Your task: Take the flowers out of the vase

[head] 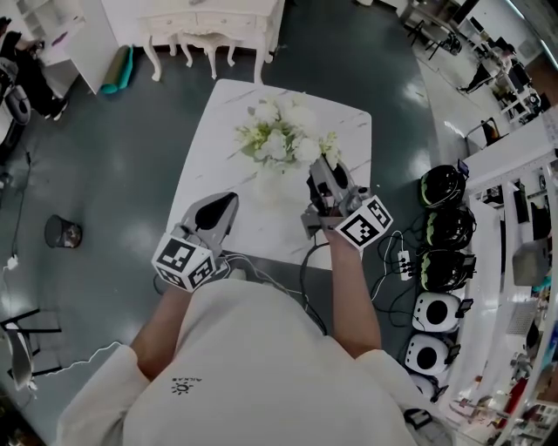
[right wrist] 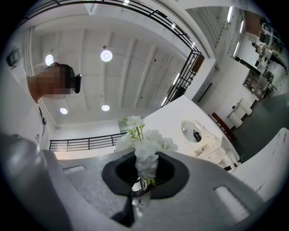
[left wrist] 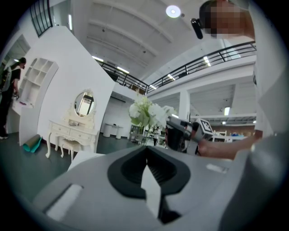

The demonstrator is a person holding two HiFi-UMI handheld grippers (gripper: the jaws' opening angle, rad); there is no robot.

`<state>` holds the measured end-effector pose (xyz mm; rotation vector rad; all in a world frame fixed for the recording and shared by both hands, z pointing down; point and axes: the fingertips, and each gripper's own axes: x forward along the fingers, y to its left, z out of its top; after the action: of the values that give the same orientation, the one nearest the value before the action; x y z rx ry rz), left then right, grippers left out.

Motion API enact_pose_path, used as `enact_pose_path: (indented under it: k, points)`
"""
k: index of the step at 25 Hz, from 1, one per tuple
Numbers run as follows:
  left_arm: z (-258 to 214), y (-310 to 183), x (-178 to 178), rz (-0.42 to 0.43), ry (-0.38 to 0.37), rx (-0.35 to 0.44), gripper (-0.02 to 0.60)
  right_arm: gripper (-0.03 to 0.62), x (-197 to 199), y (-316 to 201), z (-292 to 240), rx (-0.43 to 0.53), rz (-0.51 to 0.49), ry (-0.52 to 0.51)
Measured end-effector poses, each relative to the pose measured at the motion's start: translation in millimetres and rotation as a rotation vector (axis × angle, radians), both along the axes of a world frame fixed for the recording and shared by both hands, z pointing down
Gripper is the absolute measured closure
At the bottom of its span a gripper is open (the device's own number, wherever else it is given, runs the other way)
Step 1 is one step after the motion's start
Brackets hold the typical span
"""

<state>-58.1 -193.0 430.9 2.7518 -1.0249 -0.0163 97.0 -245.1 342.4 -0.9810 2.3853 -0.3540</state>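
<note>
- The right gripper (right wrist: 141, 187) is clenched on a sprig of white flowers (right wrist: 146, 155). Its jaws pinch the thin stem low down, and the blossoms stand up just past the tips.
- That gripper points a bit upward and sits at the right edge of the bouquet (head: 279, 139), with its marker cube (head: 364, 222) back towards the person.
- From where I stand I can't tell whether the bottom of that stem is out of the vase (left wrist: 136, 134) or not.
- The rest of the flowers are bunched in the vase, white heads with green leaves. The vase stands around the middle of the white marble table (head: 209, 157).
- The left gripper (head: 231, 200) is closed with nothing in it, its tips meeting in a point. It is held level over the near part of the table, to the left of the vase and apart from it.
- The left gripper's marker cube (head: 185, 261) is just at the table's near edge, in front of the person's light shirt (head: 261, 366).
- A white dressing table (head: 214, 22) stands beyond the far end of the table, and a teal roll (head: 118, 71) lies on the floor to its left.
- A row of helmets (head: 440, 185) lines the floor on the right, and cables (head: 388, 261) trail between them and the table.
</note>
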Motion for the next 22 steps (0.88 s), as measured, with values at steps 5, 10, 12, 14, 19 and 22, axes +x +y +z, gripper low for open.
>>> enact_pose_path:
  k: [5, 10, 12, 14, 19, 22]
  points:
    - [0, 3, -2, 0.003, 0.003, 0.002, 0.592, 0.568, 0, 5, -15, 0.034, 0.005, -0.010]
    - [-4, 2, -1, 0.007, 0.006, 0.007, 0.592, 0.568, -1, 9, -30, 0.062, 0.006, -0.028]
    - [-5, 3, -1, 0.009, 0.006, 0.007, 0.592, 0.568, -1, 11, -35, 0.073, 0.006, -0.038]
    - [-5, 3, -2, 0.010, 0.006, 0.006, 0.592, 0.568, -2, 13, -42, 0.085, 0.004, -0.046]
    - [-3, 3, -2, 0.014, 0.006, 0.007, 0.592, 0.568, -3, 19, -54, 0.115, 0.002, -0.050]
    - [-2, 3, 0, 0.019, 0.008, 0.008, 0.592, 0.569, -1, 21, -59, 0.129, 0.004, -0.057]
